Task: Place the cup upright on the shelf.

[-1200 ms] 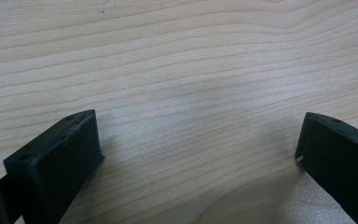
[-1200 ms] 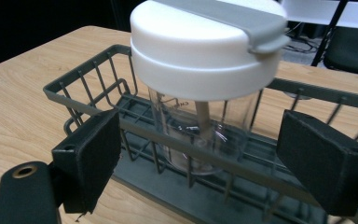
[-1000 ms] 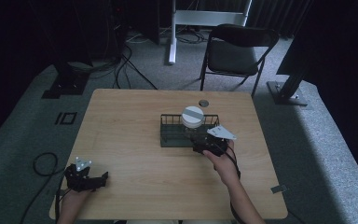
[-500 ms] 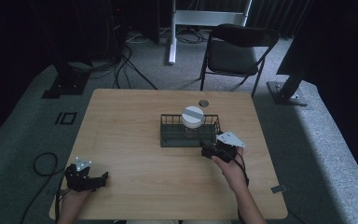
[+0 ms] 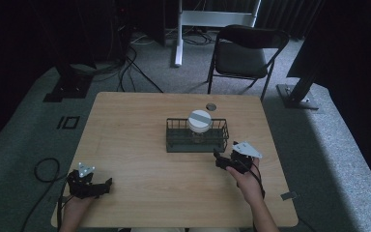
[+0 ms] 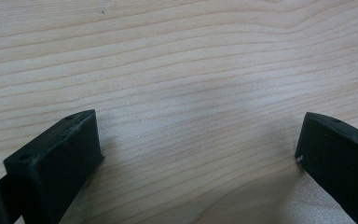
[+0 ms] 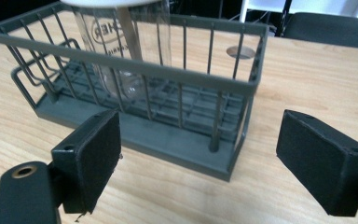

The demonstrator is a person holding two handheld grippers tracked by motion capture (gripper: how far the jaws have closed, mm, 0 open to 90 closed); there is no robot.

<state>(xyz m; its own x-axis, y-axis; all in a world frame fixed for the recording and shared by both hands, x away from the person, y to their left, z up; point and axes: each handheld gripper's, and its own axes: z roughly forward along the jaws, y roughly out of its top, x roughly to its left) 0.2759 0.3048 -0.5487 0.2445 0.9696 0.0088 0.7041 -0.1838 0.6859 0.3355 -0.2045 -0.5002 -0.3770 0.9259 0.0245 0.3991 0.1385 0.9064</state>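
Left gripper (image 5: 107, 183), lower left of high view: jaws wide apart over bare counter (image 6: 191, 70), holding nothing. Wire basket (image 5: 197, 136), frame centre, holds a clear jar (image 7: 126, 51) with white lid (image 5: 199, 120); jar label partly cut off. Right gripper (image 5: 219, 160), just below-right of basket: jaws wide apart, empty.

So the rack (image 5: 196, 140) sits on the table (image 5: 140, 125), a bit right of middle and closer to the far edge. A jar (image 5: 199, 121) stands in the rack, toward its far side, around the middle. There's a small disc (image 5: 211, 106) on the table just behind the rack, near the far edge. The right gripper (image 5: 221, 159) is just off the rack's near right corner. The left gripper (image 5: 107, 183) is way over by the table's near left corner, well apart from everything. A chair (image 5: 244, 54) stands past the far edge.
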